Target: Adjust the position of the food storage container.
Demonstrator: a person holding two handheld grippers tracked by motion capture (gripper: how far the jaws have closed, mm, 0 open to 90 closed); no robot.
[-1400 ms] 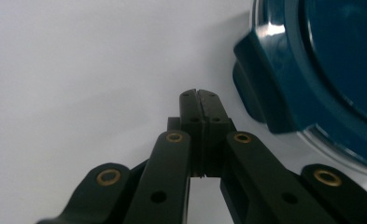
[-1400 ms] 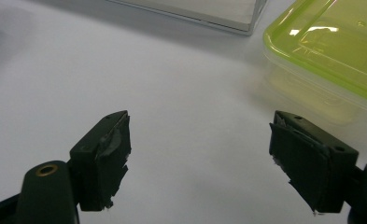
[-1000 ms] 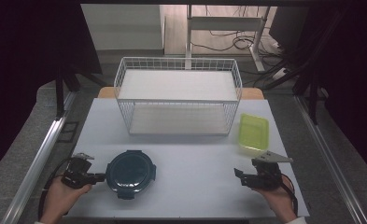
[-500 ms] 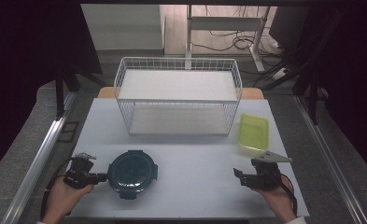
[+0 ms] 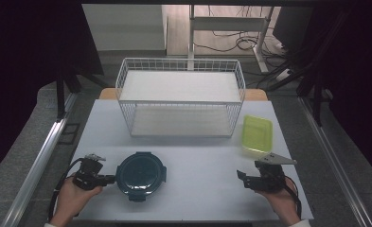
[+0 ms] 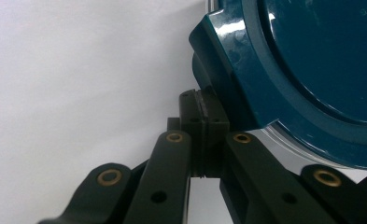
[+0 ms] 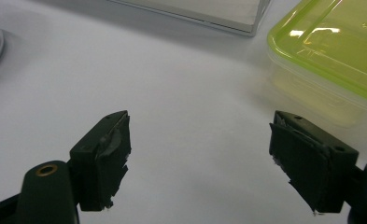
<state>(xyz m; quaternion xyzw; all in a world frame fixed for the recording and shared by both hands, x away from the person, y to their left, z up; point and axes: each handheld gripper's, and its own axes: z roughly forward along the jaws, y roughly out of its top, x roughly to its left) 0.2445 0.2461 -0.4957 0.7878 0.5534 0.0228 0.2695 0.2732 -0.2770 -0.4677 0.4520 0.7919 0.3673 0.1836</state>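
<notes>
Your left gripper point(image 5: 109, 179) is pinched together on a side clip of the round dark-teal container point(image 5: 140, 175), which sits on the table in front of the wire basket point(image 5: 181, 101). Keep that grip low and firm, and move slowly so the clip doesn't slip. Your right gripper point(image 7: 197, 161), near the green box point(image 7: 333, 49), has its jaws wide apart, holding nothing.

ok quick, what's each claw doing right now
left claw: shut, tips against a side latch of the dark teal round container.
right claw: open, holding nothing.
</notes>
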